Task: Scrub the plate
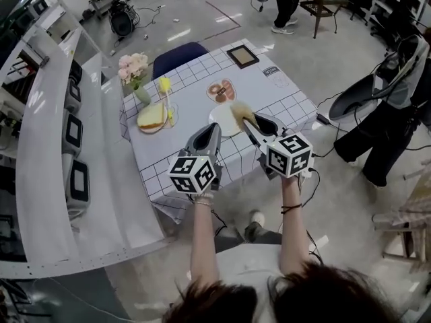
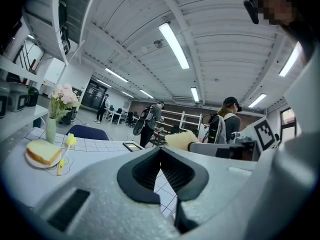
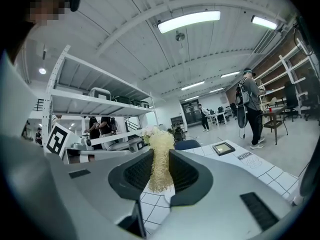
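A white plate (image 1: 221, 122) lies near the front edge of the checkered table (image 1: 283, 96). My right gripper (image 1: 254, 127) is shut on a pale yellow fibrous scrubber (image 1: 242, 113), which hangs over the plate's right edge. In the right gripper view the scrubber (image 3: 161, 160) stands upright between the dark pads (image 3: 186, 173). My left gripper (image 1: 208, 132) hovers just left of the plate's near side, shut with nothing in it. Seen from the left gripper view, the scrubber (image 2: 181, 139) shows to the right, above the closed pads (image 2: 143, 170).
A plate with a bread slice (image 1: 152, 116), a yellow brush (image 1: 166, 97) and a vase of pink flowers (image 1: 135, 73) sit at the table's left. A donut mat (image 1: 221, 91) and a picture frame (image 1: 242, 56) lie farther back. White shelving (image 1: 47, 147) runs along the left; people stand beyond.
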A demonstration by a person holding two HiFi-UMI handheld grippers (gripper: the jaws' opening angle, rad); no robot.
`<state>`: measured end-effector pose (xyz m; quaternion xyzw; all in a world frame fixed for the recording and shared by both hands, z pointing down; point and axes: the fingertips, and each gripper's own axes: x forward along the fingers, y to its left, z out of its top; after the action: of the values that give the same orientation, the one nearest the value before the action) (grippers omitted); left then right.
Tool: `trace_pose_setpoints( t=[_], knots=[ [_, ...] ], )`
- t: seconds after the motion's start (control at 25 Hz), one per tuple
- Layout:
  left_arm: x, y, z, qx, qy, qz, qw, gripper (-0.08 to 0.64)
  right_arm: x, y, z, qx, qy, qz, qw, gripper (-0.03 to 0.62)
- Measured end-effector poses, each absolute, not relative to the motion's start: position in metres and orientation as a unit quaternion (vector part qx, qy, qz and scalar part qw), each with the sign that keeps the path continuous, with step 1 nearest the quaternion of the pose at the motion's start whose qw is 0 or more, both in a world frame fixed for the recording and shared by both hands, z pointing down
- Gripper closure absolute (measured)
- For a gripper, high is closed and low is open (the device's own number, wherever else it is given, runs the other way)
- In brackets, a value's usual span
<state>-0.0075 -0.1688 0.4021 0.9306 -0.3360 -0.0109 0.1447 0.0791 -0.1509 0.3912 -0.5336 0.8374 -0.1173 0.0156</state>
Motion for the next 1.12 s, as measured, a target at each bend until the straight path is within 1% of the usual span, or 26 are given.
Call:
trace_pose_setpoints(
  t=[0.32,0.76,1.0,1.12],
  knots=[
    [0.006,-0.172,0.415,0.923,-0.353,0.008,0.154,0.549,0.089,-0.165,0.4,-0.515,0.848,-0.125,0.006,0.505],
    [0.002,-0.209,0.435,0.918,-0.356,0.029,0.175,0.549,0.087,-0.203,0.412,-0.515,0.846,-0.14,0.007,0.505],
    [-0.001,-0.233,0.444,0.917,-0.35,0.034,0.186,0.549,0.084,-0.227,0.422,-0.519,0.843,-0.145,-0.008,0.505],
    [-0.001,-0.243,0.452,0.918,-0.344,0.04,0.193,0.549,0.086,-0.237,0.431,-0.526,0.838,-0.144,-0.029,0.505]
  ],
)
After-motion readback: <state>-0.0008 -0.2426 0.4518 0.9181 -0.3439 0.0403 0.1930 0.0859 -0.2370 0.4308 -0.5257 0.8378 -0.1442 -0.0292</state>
